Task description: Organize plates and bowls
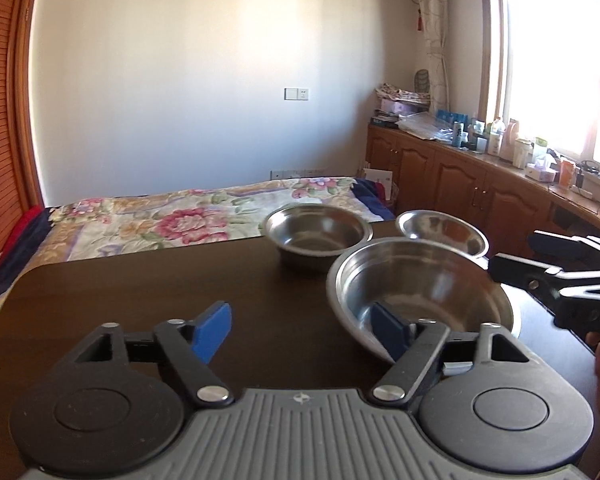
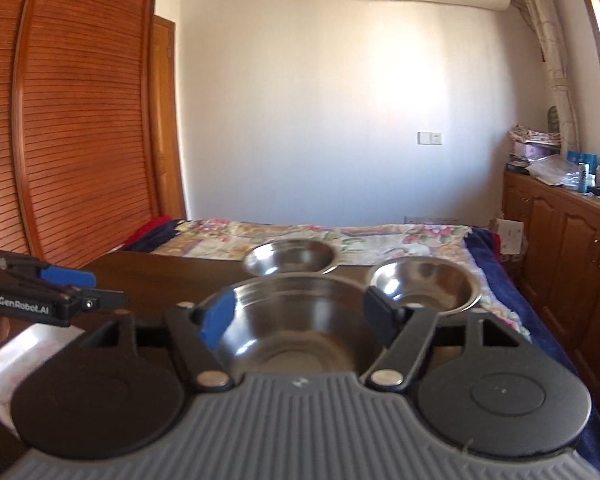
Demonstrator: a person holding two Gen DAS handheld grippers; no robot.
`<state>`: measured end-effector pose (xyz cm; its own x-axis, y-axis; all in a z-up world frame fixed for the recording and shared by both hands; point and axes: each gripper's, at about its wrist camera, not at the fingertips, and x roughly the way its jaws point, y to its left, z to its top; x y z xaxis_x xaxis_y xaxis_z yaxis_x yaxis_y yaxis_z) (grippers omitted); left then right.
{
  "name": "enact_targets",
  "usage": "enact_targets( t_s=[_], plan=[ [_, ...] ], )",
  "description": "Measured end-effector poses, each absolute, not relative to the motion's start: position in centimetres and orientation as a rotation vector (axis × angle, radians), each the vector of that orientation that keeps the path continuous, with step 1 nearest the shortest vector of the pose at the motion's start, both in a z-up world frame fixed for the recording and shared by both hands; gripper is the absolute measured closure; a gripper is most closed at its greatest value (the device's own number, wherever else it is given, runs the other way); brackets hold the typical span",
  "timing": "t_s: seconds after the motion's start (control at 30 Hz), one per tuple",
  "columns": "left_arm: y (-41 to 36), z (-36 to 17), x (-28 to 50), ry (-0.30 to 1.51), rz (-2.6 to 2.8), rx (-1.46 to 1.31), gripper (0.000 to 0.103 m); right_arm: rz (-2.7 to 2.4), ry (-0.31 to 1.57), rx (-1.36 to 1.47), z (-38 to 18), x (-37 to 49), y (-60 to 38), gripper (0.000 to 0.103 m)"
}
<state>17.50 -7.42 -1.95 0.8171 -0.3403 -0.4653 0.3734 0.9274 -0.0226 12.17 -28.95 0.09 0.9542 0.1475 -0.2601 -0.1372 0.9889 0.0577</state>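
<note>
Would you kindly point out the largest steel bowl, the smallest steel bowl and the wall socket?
largest steel bowl [image 1: 428, 280], left wrist view, inner wall.
smallest steel bowl [image 2: 428, 284], right wrist view, inner wall.
wall socket [image 1: 297, 94], left wrist view, face plate.

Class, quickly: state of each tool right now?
Left tool: open, holding nothing.
Right tool: open, holding nothing; large bowl sits beyond its fingers.

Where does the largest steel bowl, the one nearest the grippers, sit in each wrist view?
Left wrist view: the largest steel bowl sits right of centre, low on the dark table, partly behind that gripper's right finger.
Right wrist view: the same bowl sits at centre, low in the frame, seen between that gripper's two fingers.
Shared landmark: the white wall switch above the floral bedspread.
</note>
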Motion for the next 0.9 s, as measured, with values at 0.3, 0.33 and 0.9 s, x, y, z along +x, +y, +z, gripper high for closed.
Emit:
enact_targets(
  t_s=[0.3,0.33,0.9],
  plan=[
    [-10.5,-3.4,19.5,0.531,-0.411,0.087,0.027,0.124,0.301,0.087,-2.6,15.2,-31.8,0.011],
    [-10.6,-3.5,19.7,0.537,-0.41,0.084,0.03,0.13,0.309,0.099,-2.9,15.5,-32.1,0.011],
    [-12.2,-4.4,20.9,0.586,-0.459,0.082,0.038,0.176,0.373,0.141,-3.7,16.8,-33.1,0.011]
  ],
)
